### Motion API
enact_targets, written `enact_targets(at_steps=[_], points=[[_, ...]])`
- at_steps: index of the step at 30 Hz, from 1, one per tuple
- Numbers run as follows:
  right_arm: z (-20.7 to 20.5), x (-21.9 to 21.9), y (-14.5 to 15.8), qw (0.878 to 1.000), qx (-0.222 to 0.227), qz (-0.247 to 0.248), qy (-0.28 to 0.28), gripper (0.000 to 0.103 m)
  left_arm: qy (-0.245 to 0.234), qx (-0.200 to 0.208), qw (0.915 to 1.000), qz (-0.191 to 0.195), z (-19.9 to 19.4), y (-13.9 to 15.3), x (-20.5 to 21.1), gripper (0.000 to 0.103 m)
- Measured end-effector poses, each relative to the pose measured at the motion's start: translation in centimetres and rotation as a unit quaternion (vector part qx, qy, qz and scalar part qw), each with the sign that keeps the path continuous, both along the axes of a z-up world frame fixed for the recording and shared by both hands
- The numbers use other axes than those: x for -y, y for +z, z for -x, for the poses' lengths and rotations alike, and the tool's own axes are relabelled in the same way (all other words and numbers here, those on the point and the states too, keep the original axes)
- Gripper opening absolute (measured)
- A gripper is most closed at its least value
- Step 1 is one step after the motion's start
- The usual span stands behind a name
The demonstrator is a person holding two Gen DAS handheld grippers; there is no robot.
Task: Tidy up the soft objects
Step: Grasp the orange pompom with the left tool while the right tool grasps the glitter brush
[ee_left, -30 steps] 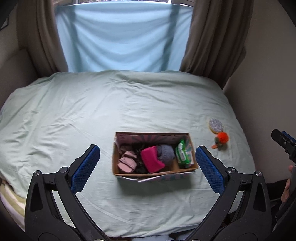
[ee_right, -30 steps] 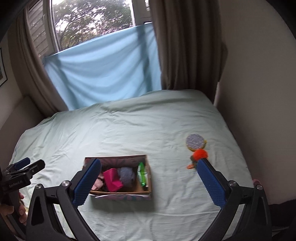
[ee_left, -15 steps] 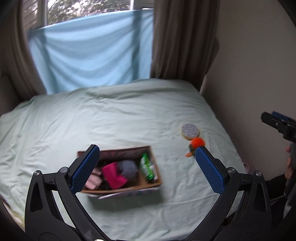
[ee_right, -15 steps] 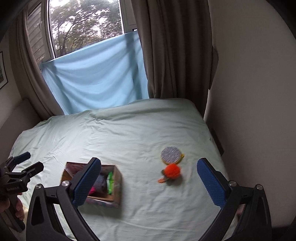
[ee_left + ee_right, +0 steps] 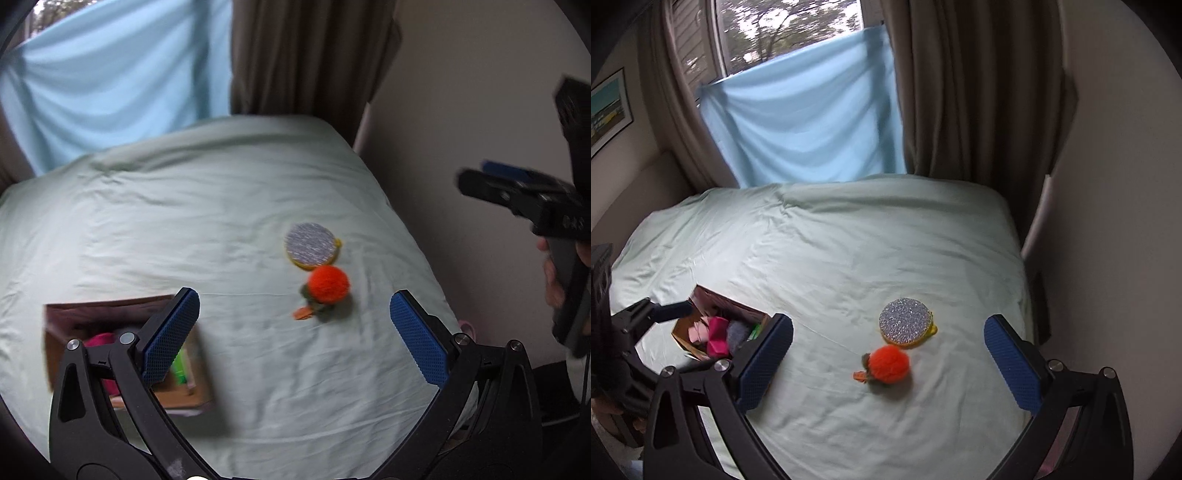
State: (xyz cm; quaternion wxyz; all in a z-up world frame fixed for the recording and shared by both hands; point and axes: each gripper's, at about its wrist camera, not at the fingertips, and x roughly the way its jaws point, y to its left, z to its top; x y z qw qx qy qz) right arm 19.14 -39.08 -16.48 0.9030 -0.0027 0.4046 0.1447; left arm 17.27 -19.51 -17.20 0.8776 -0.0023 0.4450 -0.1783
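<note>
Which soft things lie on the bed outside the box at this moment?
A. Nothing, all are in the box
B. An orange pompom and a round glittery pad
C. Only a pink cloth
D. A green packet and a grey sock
B: the orange pompom and the round glittery pad lie close together on the bed sheet, apart from the box, which already holds the pink, grey and green things.

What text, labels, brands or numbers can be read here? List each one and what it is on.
None can be read.
Green packet in the cardboard box: any print is too small and blurred.
Framed picture on the wall: only colours show, no words.
Right hand-held gripper, seen from the left wrist view: small marks on its body, blurred.
Orange pom-pom toy and glittery round pad: no text visible.
</note>
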Motion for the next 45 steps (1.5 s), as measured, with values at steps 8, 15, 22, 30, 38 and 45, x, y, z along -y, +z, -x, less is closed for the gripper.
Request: enact_targets(at_steps=[8,15,22,30,38,45], points=[[-7.3,0.5,-9.1,0.996,-0.015,0.009,0.090,0.103,-0.041,-0.036,0.9985,-0.011,-4.8,-10.3,6.1,0.102],[-12.9,-0.4,-18.5,0.985,-0.048,0.041,0.161,0.103,-0.055,-0.059,0.9966,-0.019,-8.1,-18.1,8.8,0.098],[-16.3,-1.7,-25.4,0.969,-0.069,0.053,0.231,0.103,-0.066,-0.078,0.9948,-0.008,-10.5,-23.8,10.8,0.091],[-17.8,-3.6,-30.0,0.952,-0.088,0.079,0.283,0.102,-0.068,-0.086,0.9938,-0.012,-12.2,-27.7,12.7,0.077],[-17.7,-4.0,-31.2,0.948,-0.079,0.089,0.296,0.091,-0.067,-0.071,0.9945,-0.039,-13.0,-28.9,13.5,0.044],[-17.4,-4.1,-30.7,0.948,-0.078,0.082,0.298,0.060,-0.074,-0.070,0.9940,-0.041,-13.0,-28.9,12.5,0.033]])
